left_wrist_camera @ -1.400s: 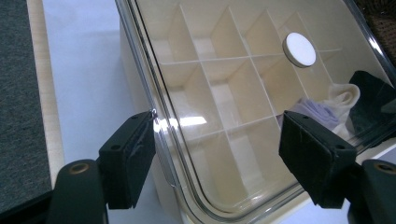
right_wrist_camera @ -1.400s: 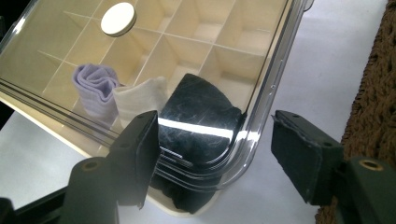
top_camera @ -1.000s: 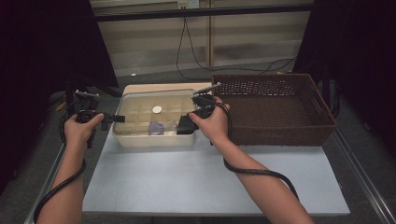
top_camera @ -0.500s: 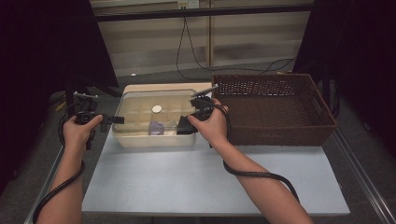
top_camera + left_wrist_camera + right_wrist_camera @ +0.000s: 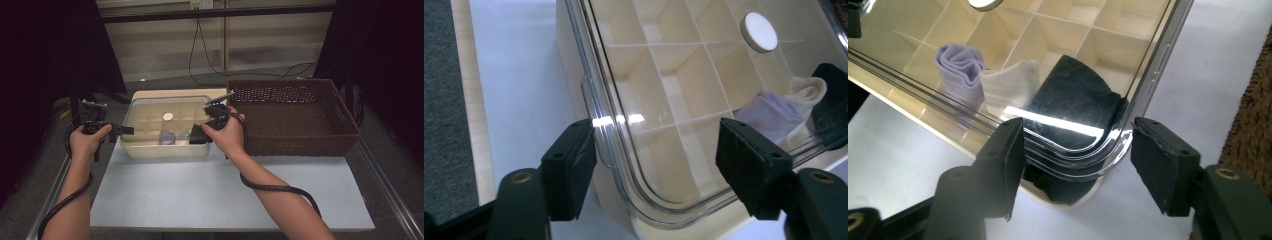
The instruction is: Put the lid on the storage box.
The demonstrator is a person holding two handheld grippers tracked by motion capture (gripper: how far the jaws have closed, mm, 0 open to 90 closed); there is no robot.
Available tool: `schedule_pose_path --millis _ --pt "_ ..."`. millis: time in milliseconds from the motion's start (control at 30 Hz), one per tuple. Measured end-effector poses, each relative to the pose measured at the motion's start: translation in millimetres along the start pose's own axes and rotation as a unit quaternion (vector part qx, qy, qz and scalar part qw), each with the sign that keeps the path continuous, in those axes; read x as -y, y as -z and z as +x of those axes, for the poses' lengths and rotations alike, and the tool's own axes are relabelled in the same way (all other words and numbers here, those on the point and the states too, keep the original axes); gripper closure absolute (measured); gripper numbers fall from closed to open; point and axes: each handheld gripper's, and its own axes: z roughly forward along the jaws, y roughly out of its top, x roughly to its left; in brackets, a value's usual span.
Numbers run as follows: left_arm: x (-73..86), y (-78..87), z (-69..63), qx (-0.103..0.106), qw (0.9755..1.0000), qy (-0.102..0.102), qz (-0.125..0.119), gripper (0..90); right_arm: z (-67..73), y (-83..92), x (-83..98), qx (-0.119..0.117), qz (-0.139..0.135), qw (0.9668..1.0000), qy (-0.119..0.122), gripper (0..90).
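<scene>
My left gripper and right gripper, jaws just closing but not yet clamped, straddle opposite corners of the clear lid on the divided box; bare white table nearer me, wicker basket right.

Clear glossy plastic lid over a matt cream plastic box; soft folded cloth, lilac, white and black; rough brown woven basket; smooth matt table; matt black gripper pads

room: dim | back wall: pale slats | floor: grey carpet
</scene>
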Motion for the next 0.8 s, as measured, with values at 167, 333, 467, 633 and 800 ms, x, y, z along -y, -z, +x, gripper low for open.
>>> schedule_pose_path --millis 167,333,467,633,800 --pt "2.2 3.5 -0.3 -0.007 0.9999 -0.002 0.008 42.9 -2.1 1.4 0.9 -0.002 0.000 1.0000 0.002 44.3" --pt "7.0 11.9 1.5 0.003 0.9998 0.005 0.019 48.1 -3.6 4.2 1.9 -0.014 -0.004 0.9999 0.000 54.4" --pt "11.2 13.6 -0.2 -0.001 0.9999 0.008 0.012 53.0 9.1 5.7 5.2 -0.035 0.002 0.9993 0.016 52.2" --pt "14.1 15.7 -1.2 -0.002 0.9999 0.008 0.013 53.1 8.8 5.6 5.0 -0.035 0.005 0.9993 0.010 50.9" --pt "12.5 19.0 1.2 0.002 0.9998 0.009 0.015 54.1 -3.1 8.3 -1.1 -0.011 -0.004 0.9999 0.000 43.2"
